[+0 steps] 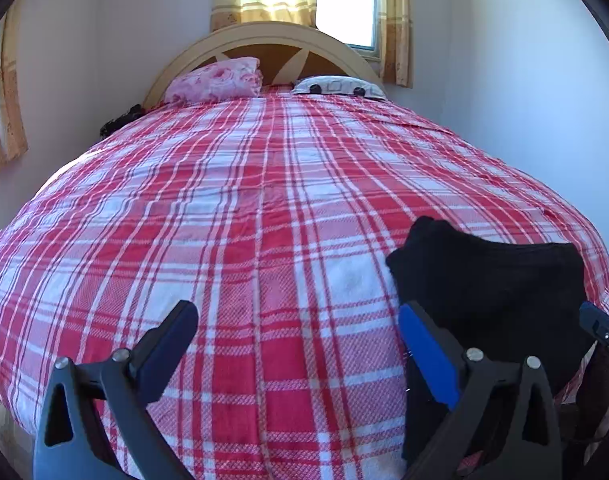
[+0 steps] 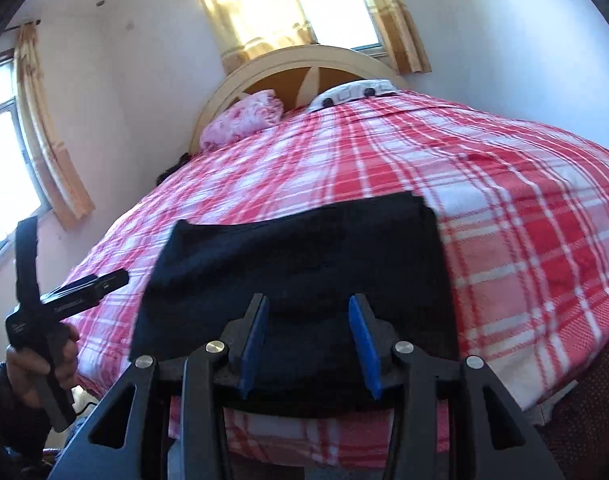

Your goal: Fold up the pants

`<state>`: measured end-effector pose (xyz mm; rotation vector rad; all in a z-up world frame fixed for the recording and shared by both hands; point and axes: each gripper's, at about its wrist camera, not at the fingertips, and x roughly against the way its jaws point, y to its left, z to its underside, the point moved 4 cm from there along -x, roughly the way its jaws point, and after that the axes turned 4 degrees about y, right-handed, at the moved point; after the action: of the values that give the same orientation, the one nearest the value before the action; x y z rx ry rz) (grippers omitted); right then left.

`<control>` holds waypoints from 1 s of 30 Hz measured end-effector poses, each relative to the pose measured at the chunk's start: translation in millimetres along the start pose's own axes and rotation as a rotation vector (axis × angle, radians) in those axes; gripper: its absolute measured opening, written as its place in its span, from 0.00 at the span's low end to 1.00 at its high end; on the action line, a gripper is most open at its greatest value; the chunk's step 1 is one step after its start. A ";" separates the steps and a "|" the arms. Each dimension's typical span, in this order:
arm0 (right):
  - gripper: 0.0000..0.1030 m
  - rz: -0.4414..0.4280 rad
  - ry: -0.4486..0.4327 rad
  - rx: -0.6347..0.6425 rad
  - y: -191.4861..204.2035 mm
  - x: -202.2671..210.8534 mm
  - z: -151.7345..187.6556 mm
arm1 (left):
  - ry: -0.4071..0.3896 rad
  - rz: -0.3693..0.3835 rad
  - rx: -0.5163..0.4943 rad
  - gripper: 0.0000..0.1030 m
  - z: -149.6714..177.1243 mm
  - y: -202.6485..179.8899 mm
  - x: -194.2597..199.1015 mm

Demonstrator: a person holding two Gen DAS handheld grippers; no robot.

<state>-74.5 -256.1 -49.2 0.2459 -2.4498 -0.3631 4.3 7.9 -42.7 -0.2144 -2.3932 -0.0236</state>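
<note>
Black pants (image 2: 296,276) lie folded into a compact rectangle near the foot edge of a bed with a red plaid bedspread (image 1: 244,220). The right gripper (image 2: 310,340) hovers just above them, jaws partly open, gripping nothing. The left gripper (image 1: 300,344) is wide open beside the bundle, apparently clear because folding looks finished

Black pants (image 2: 296,256), red-and-white plaid bedspread (image 1: 232,208), pink floral pillow (image 1: 214,80), blue-padded fingers (image 2: 362,344)
</note>
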 end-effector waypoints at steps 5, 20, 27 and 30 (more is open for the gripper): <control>0.43 -0.120 -0.018 0.090 50.4 -28.7 -31.1 | 0.033 0.003 -0.039 0.99 1.9 -18.2 -9.9; 0.47 -0.309 0.060 0.039 89.2 -91.1 -55.6 | 0.111 -0.015 -0.018 0.98 29.2 1.3 -8.8; 0.63 -0.169 -0.112 -0.065 17.6 -3.5 -54.7 | 0.020 0.011 -0.095 0.98 -0.9 -30.8 9.5; 0.65 -0.118 -0.140 -0.140 -17.4 17.5 -45.9 | 0.032 0.003 -0.128 0.98 -6.2 -49.3 5.2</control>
<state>-57.9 -286.2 -10.0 0.3152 -2.5394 -0.6197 -3.3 -40.4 -32.4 -0.2761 -2.3614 -0.1781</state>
